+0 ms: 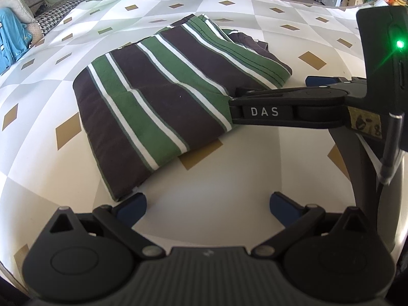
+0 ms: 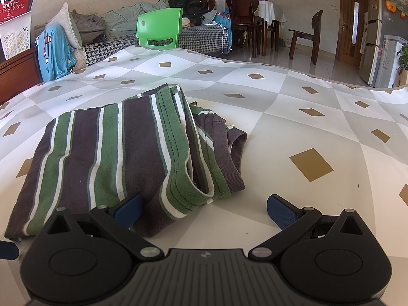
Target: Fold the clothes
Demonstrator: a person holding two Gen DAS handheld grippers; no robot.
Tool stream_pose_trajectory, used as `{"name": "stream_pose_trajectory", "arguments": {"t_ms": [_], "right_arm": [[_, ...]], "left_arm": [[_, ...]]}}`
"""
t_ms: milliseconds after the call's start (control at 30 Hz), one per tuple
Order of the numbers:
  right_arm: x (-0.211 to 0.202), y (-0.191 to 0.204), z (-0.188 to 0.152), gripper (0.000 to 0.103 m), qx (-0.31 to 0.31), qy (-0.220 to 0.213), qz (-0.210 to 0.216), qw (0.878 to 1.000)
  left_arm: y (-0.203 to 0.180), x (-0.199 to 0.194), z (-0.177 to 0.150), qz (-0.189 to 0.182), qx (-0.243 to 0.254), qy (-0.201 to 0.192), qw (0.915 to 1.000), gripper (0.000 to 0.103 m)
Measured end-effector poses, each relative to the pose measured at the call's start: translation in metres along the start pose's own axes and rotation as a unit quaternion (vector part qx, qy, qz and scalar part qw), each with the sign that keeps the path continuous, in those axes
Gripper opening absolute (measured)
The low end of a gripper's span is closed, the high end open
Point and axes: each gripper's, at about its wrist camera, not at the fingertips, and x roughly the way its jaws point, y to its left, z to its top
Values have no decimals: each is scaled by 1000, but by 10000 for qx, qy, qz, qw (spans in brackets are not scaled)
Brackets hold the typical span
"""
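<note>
Where the folded striped shirt [image 1: 153, 94] meets the right gripper [image 2: 204, 210], the near hem lies between the spread blue pads, and whether the left pad [image 2: 128, 207] touches the cloth is hard to tell. Seen from the left wrist, that gripper's tips are hidden edge-on behind its own black finger. The shirt's far layers and dark collar bunch out of clear sight. It lies on the diamond-patterned tablecloth [image 2: 293, 117], brown, green and white stripes running along its length. The left gripper [image 1: 207, 207] hangs spread wide and empty near the shirt's corner.
</note>
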Motion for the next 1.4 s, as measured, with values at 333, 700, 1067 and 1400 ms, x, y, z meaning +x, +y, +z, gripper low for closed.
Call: {"name": "stream_pose_trajectory", "arguments": {"t_ms": [333,700,1067,1400], "right_arm": [[0,0,0,103,0,0,0,10000],[0,0,0,103,0,0,0,10000],[0,0,0,103,0,0,1,10000],[0,0,0,103,-1,0,1,10000]], "left_arm": [[-2,0,2,9,73,25,10000,103],[-6,5,11,-15,223,73,9997,103],[-3,7,10,-68,43,97,9999,103],[-4,6,8,-54,25,15,10000,103]]}}
